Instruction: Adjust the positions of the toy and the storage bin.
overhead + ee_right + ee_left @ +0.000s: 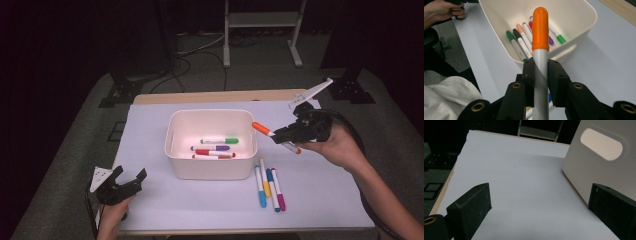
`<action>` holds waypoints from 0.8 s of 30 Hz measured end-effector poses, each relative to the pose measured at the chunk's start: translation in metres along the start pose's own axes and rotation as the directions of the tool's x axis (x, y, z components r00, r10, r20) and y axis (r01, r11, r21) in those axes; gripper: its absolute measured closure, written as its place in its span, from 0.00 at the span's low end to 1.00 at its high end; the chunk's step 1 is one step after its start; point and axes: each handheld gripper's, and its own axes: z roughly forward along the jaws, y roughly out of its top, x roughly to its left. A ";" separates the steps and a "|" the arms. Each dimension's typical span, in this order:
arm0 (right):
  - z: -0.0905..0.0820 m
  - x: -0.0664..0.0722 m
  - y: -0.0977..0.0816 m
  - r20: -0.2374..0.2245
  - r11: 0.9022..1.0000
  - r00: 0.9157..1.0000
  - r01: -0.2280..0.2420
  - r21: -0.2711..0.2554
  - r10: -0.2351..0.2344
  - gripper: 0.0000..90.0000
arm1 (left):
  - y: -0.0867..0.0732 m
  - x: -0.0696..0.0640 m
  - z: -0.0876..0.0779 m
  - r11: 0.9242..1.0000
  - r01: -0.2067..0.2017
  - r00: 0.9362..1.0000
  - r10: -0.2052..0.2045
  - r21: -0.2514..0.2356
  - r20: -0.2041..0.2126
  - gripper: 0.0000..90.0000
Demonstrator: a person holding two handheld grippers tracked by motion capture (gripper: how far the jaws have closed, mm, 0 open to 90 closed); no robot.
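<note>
Above bin's right rim: right tool clenched on orange marker, cap aimed at bin. Left tool released, idle at near-left of table, holding nothing. Progress: partway. Bin holds green marker, purple marker, red markers; right gripper view shows a few more inside. Left to do: drop orange, then three markers lying right of bin.

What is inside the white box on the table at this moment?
The white box holds several markers: a green-capped marker, a purple one and red ones. The near wall hides part of the floor, so the exact count is unclear.
</note>
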 end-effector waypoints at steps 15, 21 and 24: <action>0.024 0.025 0.055 -0.052 0.992 0.991 0.123 0.038 -0.121 0.84 | 0.000 0.001 0.000 1.000 0.004 1.000 -0.004 -0.003 0.002 0.04; 0.039 0.032 0.071 -0.076 0.987 0.987 0.149 0.059 -0.144 0.84 | 0.000 0.001 0.000 1.000 0.003 1.000 -0.003 -0.003 0.003 0.04; 0.046 0.035 0.078 -0.089 0.984 0.983 0.164 0.068 -0.157 0.84 | 0.000 0.001 0.000 1.000 0.005 1.000 -0.005 -0.004 0.003 0.04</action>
